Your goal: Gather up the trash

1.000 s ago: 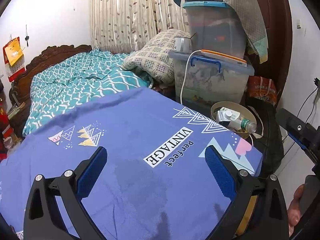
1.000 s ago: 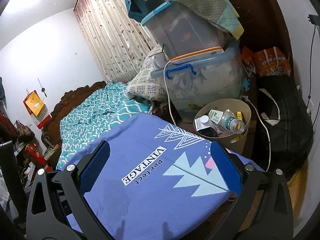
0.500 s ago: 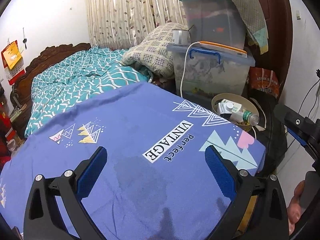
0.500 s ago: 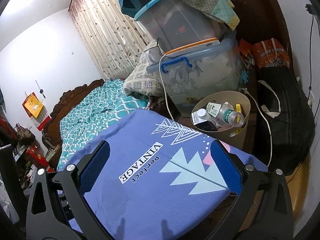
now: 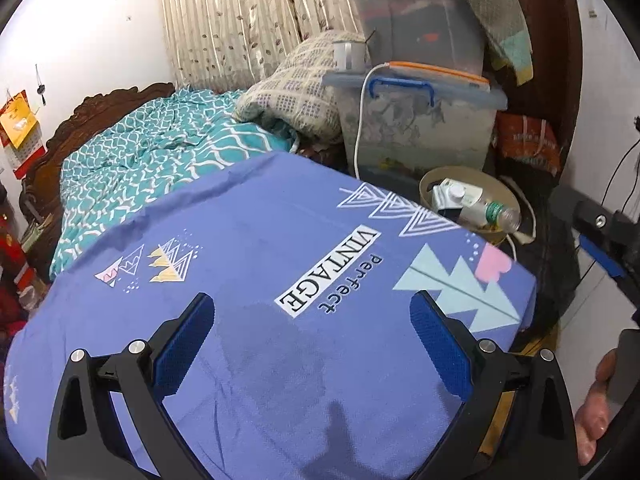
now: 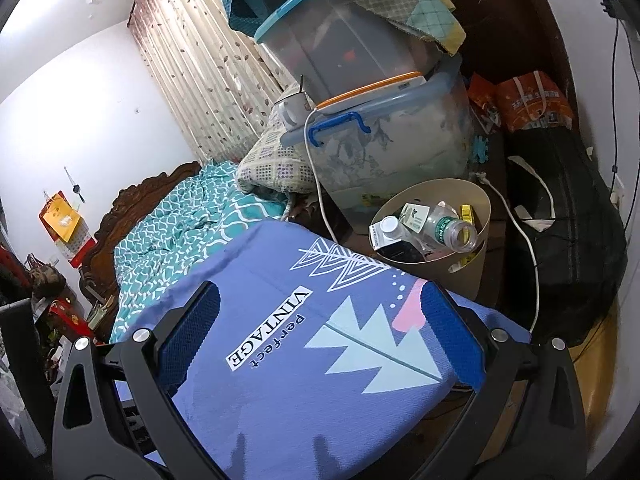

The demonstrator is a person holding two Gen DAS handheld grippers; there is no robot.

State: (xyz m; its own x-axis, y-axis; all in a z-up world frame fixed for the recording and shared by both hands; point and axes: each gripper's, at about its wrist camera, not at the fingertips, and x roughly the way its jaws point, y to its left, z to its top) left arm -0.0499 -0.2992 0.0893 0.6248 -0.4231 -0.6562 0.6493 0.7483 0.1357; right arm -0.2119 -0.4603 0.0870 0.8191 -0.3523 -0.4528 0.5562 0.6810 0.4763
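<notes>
A beige waste bin (image 6: pixel 478 196) stands on the floor past the far corner of the blue cloth-covered surface (image 6: pixel 304 364). It holds a clear plastic bottle (image 6: pixel 450 228), a white carton (image 6: pixel 386 232) and other trash. It also shows in the left wrist view (image 5: pixel 428 184), with the bottle (image 5: pixel 494 214) sticking out. My left gripper (image 5: pixel 312 336) is open and empty over the blue surface (image 5: pixel 260 248). My right gripper (image 6: pixel 320 328) is open and empty over the same surface, nearer the bin. Part of it shows at the right edge of the left wrist view (image 5: pixel 600 252).
Stacked plastic storage boxes (image 6: pixel 384 128) with a white cable (image 6: pixel 316 168) stand behind the bin. A black bag (image 6: pixel 568 240) lies to the bin's right. A bed with a teal quilt (image 5: pixel 152 160) and a pillow (image 5: pixel 296 92) lies to the left.
Both grippers have drifted slightly; the bin appears a little lower and nearer in the right wrist view. Both stay open and empty.
</notes>
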